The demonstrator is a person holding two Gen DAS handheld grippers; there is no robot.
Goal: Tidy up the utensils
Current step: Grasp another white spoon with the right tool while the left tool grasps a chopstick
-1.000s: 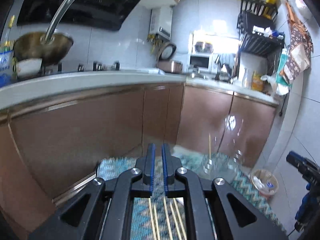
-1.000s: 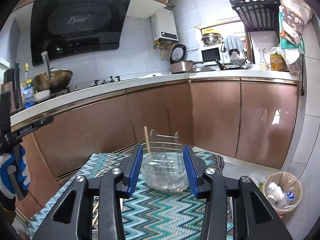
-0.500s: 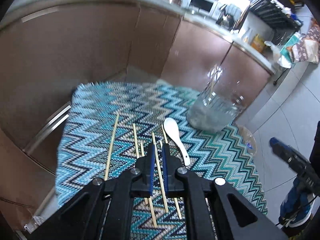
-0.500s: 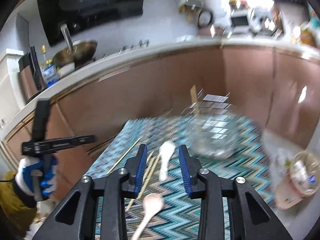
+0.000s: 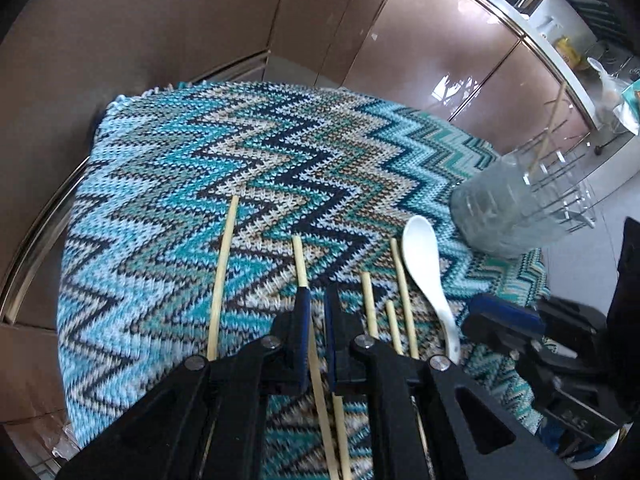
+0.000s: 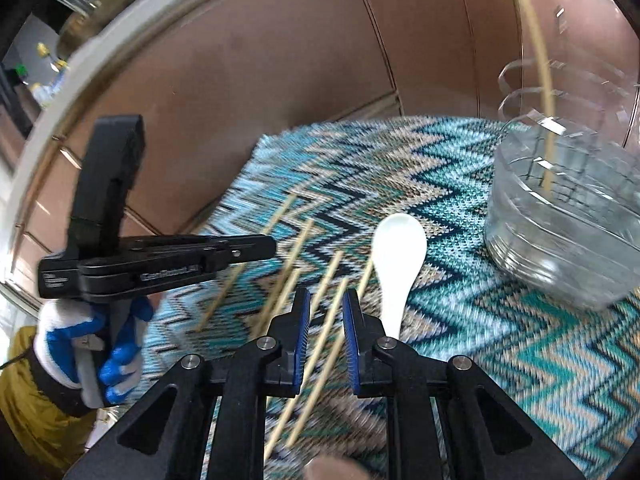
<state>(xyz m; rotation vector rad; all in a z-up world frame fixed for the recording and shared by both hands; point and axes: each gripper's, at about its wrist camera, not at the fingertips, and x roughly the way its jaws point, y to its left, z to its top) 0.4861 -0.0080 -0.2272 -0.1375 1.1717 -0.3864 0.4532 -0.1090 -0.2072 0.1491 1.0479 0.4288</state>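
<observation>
Several wooden chopsticks lie side by side on a zigzag teal cloth. A white ceramic spoon lies to their right. A clear holder stands at the right with one chopstick upright in it. My left gripper hovers low over the chopsticks, its jaws nearly shut and empty. My right gripper is open, above two chopsticks, just left of the spoon's handle. The left gripper also shows in the right wrist view.
Brown cabinet doors stand behind the cloth. A countertop with a wok runs above them. The tip of a wooden spoon shows at the bottom edge of the right wrist view.
Both grippers have tilted down and come lower toward the cloth. The right gripper's jaws have narrowed and now sit over the chopsticks beside the spoon.
</observation>
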